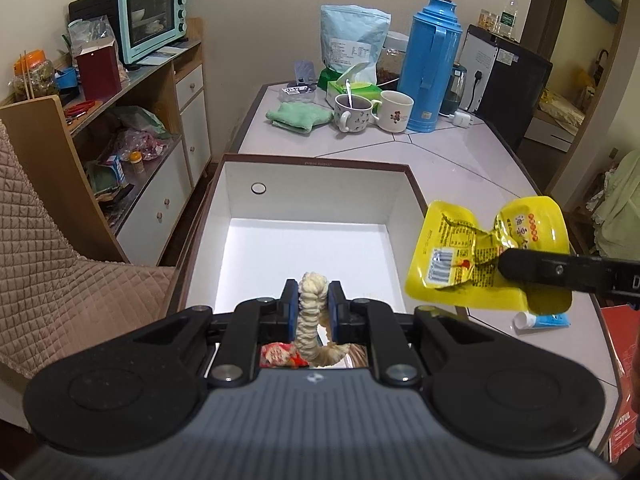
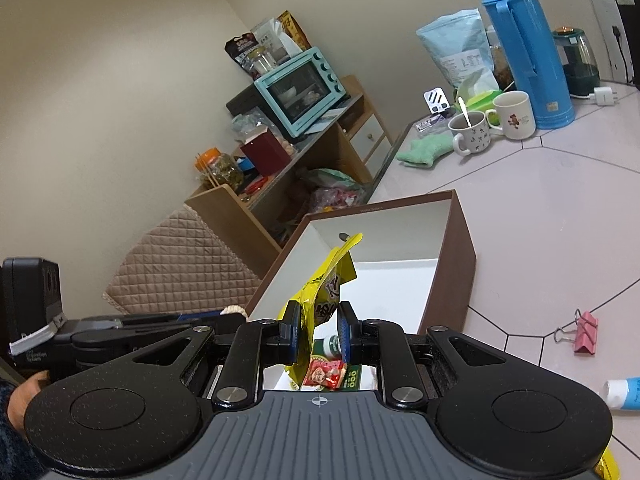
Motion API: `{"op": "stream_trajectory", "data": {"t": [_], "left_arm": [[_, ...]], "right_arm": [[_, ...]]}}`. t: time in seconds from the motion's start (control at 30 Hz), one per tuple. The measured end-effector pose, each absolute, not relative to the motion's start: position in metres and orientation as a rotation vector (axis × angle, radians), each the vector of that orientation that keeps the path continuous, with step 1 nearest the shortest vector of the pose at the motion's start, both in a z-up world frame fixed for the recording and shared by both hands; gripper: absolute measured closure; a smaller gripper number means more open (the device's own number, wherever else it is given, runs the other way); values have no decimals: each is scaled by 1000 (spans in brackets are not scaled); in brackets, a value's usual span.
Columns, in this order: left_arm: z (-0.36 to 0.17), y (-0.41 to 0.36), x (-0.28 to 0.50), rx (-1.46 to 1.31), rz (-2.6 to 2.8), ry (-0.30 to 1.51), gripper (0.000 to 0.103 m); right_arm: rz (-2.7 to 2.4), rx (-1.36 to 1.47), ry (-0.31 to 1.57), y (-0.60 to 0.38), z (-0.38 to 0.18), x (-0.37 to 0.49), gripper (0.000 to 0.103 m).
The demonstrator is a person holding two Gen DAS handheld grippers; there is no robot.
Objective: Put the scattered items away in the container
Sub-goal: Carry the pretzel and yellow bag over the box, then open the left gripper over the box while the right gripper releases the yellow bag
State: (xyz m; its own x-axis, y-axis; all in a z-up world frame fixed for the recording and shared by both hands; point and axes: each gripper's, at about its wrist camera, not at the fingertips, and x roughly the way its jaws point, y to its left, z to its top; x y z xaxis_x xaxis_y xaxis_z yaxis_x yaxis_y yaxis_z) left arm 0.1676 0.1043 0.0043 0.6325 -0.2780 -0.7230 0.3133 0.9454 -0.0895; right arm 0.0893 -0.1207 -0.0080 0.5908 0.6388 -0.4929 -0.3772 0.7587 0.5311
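Cream scrunchie [image 1: 311, 312] clamped in left gripper [image 1: 313, 312] jaws, Chinese-lettered yellow pouch [image 2: 320, 300] in right gripper [image 2: 319, 330] jaws, above box [image 1: 400, 196].

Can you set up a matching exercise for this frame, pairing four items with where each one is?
Items:
1. cream scrunchie
2. yellow packet
3. pink binder clip
4. red candy packet

Places:
A. lying in the box
B. loose on the table, right of the box
C. held by the right gripper
D. held by the left gripper

Pairs: 1-D, 2-C, 3-B, 4-A
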Motion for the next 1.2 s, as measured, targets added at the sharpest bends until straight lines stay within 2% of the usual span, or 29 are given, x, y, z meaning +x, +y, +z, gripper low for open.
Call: {"op": "stream_trajectory", "data": {"t": [0.37, 0.77, 1.03, 1.1, 1.2], "left_arm": [[-17, 101, 215, 44, -387, 857, 91], [-88, 85, 283, 85, -357, 998, 90], [-111, 88, 311, 82, -303, 1031, 80], [-109, 91, 313, 75, -297, 1025, 74], [-99, 97, 312, 49, -305, 1007, 73]], "right_arm": [[536, 359, 732, -110, -15, 111, 85], [482, 329, 766, -108, -30, 143, 85], [489, 295, 773, -98, -35, 163, 85], [493, 273, 775, -93, -37, 166, 85], [499, 229, 781, -84, -42, 171, 85]]}}
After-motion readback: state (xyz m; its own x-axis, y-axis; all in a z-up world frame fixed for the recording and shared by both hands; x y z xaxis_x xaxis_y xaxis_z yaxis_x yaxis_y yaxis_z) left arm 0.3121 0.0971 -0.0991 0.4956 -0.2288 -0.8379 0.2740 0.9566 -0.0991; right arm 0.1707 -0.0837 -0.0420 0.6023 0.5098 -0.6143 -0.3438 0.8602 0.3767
